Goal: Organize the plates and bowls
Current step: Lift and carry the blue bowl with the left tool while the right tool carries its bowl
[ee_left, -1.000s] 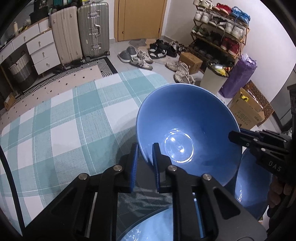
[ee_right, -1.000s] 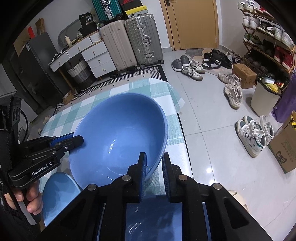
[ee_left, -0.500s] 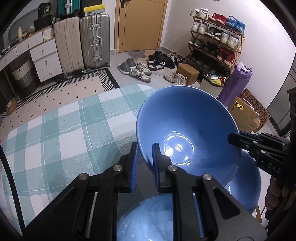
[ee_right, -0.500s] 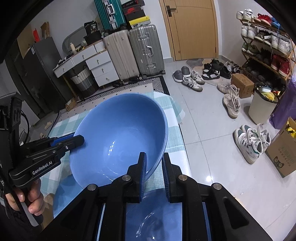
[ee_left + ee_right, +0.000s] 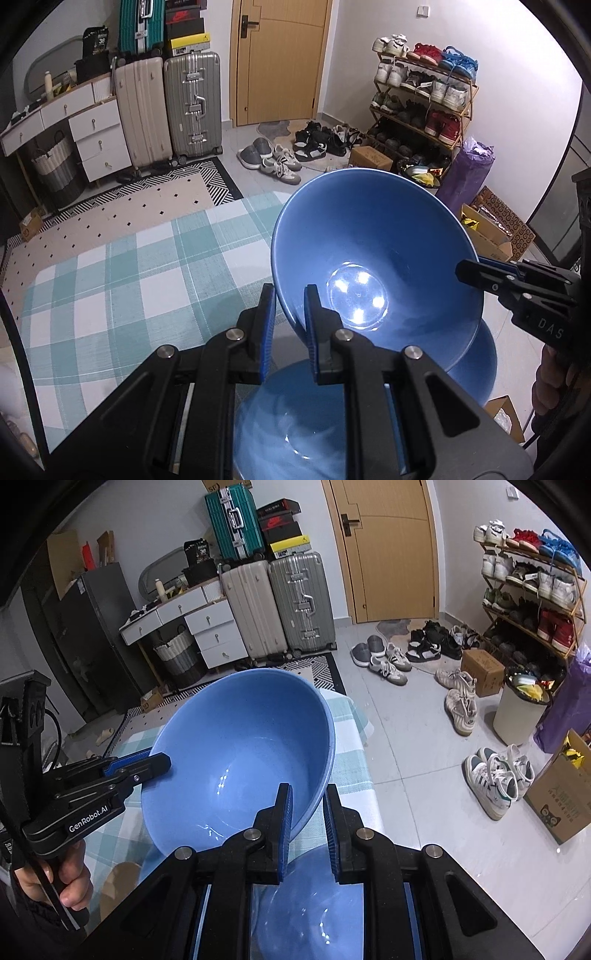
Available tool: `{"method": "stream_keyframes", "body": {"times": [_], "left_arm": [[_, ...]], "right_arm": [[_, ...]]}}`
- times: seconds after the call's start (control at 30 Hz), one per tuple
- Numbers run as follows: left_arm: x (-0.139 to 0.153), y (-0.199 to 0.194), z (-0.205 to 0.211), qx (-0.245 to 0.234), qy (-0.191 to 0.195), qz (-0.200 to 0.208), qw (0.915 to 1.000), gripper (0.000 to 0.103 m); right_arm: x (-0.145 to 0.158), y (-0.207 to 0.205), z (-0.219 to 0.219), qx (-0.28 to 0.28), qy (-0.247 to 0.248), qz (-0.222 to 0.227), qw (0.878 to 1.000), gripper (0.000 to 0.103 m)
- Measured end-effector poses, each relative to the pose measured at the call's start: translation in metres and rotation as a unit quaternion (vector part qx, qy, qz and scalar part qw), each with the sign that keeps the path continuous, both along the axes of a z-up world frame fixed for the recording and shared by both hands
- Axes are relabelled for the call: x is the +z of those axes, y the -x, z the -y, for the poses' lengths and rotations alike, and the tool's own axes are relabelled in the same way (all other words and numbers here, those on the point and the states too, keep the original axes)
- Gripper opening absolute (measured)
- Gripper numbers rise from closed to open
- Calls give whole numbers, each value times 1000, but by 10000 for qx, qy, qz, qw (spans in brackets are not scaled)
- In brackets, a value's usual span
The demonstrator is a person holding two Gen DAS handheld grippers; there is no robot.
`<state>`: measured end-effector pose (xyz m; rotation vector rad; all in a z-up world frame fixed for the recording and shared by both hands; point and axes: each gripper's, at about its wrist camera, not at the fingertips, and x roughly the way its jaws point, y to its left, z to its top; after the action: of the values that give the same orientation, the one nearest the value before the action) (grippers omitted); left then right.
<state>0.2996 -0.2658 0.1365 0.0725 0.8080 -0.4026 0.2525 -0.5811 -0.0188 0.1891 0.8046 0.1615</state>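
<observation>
Bowl (image 5: 373, 266), blue, tilted above the table (image 5: 110, 280); left gripper (image 5: 289, 325) and right gripper (image 5: 308, 816) each clamp its rim.

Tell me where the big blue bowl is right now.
The big blue bowl is held in the air above the checked tablecloth, the left gripper and right gripper each clamping opposite rims, with another blue bowl just below it.
</observation>
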Motion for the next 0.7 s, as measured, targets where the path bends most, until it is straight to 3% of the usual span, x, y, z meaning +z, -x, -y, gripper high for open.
{"method": "stream_keyframes", "body": {"times": [0.4, 0.7], "left_arm": [[46, 62, -13, 43, 11, 247, 9997, 13], [63, 112, -25, 119, 10, 263, 9996, 13]], "right_arm": [[32, 36, -9, 94, -24, 264, 9996, 17], [48, 69, -18, 243, -43, 408, 9989, 17]]}}
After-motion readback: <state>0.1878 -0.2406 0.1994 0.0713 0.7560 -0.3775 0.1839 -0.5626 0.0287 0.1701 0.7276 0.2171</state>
